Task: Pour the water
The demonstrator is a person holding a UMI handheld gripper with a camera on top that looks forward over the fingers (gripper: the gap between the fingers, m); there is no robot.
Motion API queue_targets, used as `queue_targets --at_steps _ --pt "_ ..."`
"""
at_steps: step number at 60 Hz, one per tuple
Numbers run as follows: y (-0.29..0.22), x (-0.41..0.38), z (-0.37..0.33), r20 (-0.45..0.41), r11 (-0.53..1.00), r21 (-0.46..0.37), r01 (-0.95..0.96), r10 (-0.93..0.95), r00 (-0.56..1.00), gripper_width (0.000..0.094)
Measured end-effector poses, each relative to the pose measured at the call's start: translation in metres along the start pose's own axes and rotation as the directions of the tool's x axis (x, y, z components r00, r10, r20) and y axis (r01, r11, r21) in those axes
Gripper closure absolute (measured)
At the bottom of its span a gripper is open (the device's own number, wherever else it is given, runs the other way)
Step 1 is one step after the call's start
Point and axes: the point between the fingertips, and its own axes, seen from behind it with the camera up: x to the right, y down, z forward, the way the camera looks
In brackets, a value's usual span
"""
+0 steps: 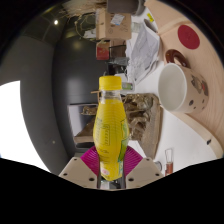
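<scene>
A clear plastic bottle (110, 125) with a yellow cap and yellow label stands upright between my fingers, held up off the table. My gripper (111, 163) is shut on the bottle's lower body, with the pink pads (90, 158) pressing on both sides. A white cup (178, 86) with its open mouth turned toward me sits beyond the bottle, to the right, on the white round table (195, 135). The bottle's base is hidden between the fingers.
A red and white dish (187, 38) lies on the table far beyond the cup. Crumpled white paper or plastic (145, 45) lies near it. A cardboard-coloured stand (112, 45) rises behind the bottle. A dark floor (50, 70) spreads to the left.
</scene>
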Motion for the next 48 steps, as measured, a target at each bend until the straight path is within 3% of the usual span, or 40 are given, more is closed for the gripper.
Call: queue_targets --at_steps 14,27,38,48 --pt "-0.012 -0.003 0.002 0.119 0.915 -0.012 -0.404 0.402 0.908 0.0662" --pt "-0.014 0.005 0.001 0.098 0.899 -0.016 -0.439 0.438 0.894 0.0663" --pt "-0.006 -0.004 -0.003 0.031 0.981 -0.039 -0.190 0.191 0.981 0.0661" --pt "-0.031 -0.038 -0.018 -0.023 0.940 -0.017 0.339 -0.340 0.940 0.0660"
